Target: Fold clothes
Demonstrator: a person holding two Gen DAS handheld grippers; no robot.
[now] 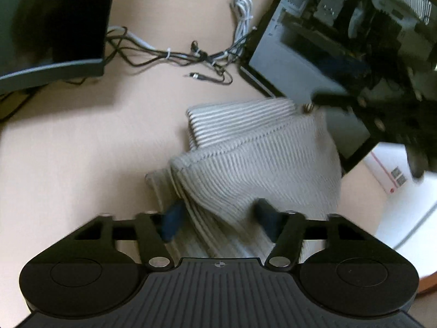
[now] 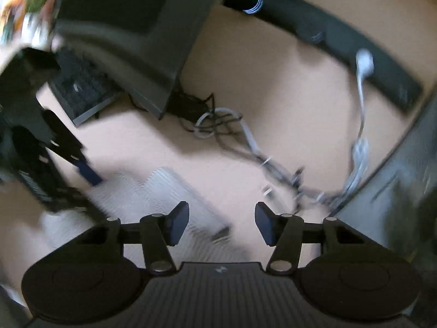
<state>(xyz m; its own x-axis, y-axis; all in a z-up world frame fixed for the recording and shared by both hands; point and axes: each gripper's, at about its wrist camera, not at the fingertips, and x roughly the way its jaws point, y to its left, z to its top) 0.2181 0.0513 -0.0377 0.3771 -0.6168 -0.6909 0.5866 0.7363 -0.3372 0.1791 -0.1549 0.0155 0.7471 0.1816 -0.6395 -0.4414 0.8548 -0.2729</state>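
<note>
From the left wrist view, the left tool (image 1: 218, 218) has its two blue pads spread apart with a fold of the grey ribbed knit garment (image 1: 254, 161) bunched between them; the cloth fills the gap, but the blur makes it impossible to tell whether the pads actually pinch it. The garment lies on the beige surface (image 1: 82, 142), partly folded, with a striped layer showing at its far edge and a thicker ribbed layer heaped over it toward the tool. Beyond it, a tangle of black and white cables (image 1: 191, 54) runs across the surface. A dark monitor (image 1: 54, 22) stands at the upper left, and an open computer case (image 1: 341, 35) fills the upper right, its lower corner just beside the garment.

From the right wrist view, the right tool (image 2: 221, 224) is released, its pads wide apart with nothing between them, above the surface. The garment (image 2: 164, 199) shows as a pale blurred mass at the lower left, under and beside the tool's left pad. The left tool (image 2: 90, 175) reaches in from the left edge, its blue tip at the garment. A keyboard (image 2: 79, 93) lies at the left.
</note>
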